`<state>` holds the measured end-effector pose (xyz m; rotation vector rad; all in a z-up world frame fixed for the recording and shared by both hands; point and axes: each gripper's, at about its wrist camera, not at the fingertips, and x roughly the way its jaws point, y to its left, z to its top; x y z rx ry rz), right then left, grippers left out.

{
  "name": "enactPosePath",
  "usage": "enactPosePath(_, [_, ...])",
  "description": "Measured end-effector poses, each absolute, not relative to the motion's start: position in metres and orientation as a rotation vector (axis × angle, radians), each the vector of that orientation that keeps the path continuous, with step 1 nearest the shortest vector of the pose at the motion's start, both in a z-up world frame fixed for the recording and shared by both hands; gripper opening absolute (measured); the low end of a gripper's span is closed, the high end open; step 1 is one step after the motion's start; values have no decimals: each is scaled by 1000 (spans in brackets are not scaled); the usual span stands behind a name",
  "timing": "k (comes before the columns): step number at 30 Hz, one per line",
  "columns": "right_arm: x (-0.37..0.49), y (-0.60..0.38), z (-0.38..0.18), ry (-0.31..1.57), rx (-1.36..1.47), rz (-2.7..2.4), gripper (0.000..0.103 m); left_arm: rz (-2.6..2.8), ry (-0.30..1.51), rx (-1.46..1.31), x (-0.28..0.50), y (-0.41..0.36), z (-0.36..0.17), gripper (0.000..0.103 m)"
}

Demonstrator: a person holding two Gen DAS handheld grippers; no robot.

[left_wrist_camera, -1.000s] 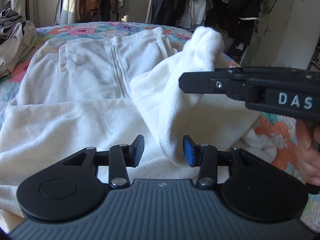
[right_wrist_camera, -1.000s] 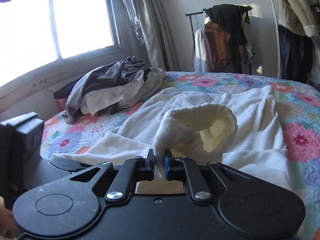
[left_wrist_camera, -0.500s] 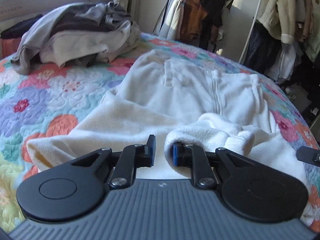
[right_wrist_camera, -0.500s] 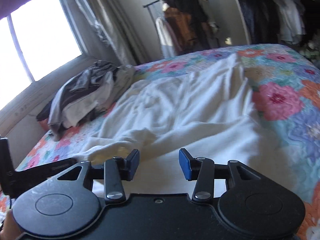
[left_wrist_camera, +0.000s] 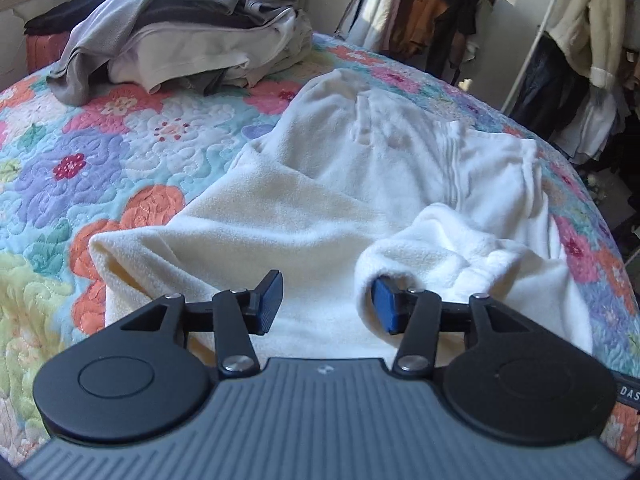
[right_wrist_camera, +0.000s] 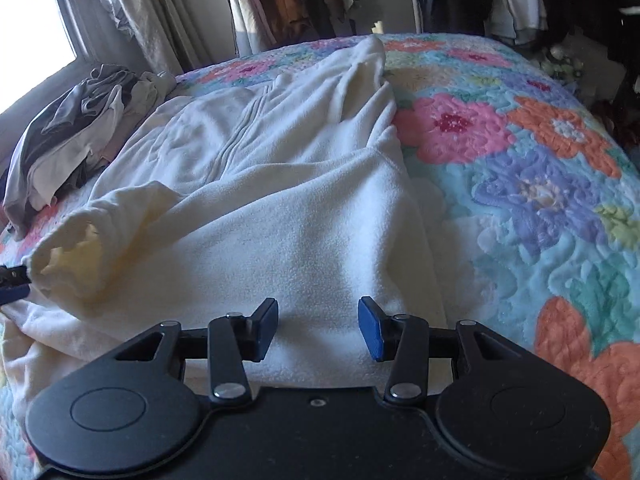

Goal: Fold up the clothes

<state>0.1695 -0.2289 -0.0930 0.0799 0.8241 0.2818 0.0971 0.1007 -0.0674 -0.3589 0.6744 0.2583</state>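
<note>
A white fleece zip jacket lies spread on the floral quilt. One sleeve is folded across its body, and the sleeve's cuff lies bunched just ahead of my left gripper. That gripper's jaws are opening; its right pad sits at the mouth of the cuff, and nothing is pinched between the pads. In the right wrist view my right gripper stands open low over the fleece, gripping nothing. The left gripper's tip shows at the far left beside the cuff.
A heap of grey and beige clothes sits at the back left of the bed, also the heap in the right wrist view. Racks of hanging garments stand behind the bed. Bare quilt lies right of the jacket.
My right gripper has let go of the raised sleeve cuff and dropped lower; the sleeve now lies on the jacket. My left gripper swung left, narrowed at the cuff, then widened again.
</note>
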Motion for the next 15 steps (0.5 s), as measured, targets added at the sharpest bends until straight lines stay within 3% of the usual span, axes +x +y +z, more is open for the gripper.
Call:
enactPosePath(7, [128,-244,-90,798,-50,241,57,286,569,-299,89,97,-47,50])
enactPosePath(10, [122,-249,-97,819,-67,243,57,296,542,-281,88,96,-44,58])
enactPosePath(11, [123,-248,-99,828,-71,249,57,277,555,-280,91,95,-45,63])
enactPosePath(15, [131,-238,-107,846,-118,263,59,71,728,-271,119,83,-64,64])
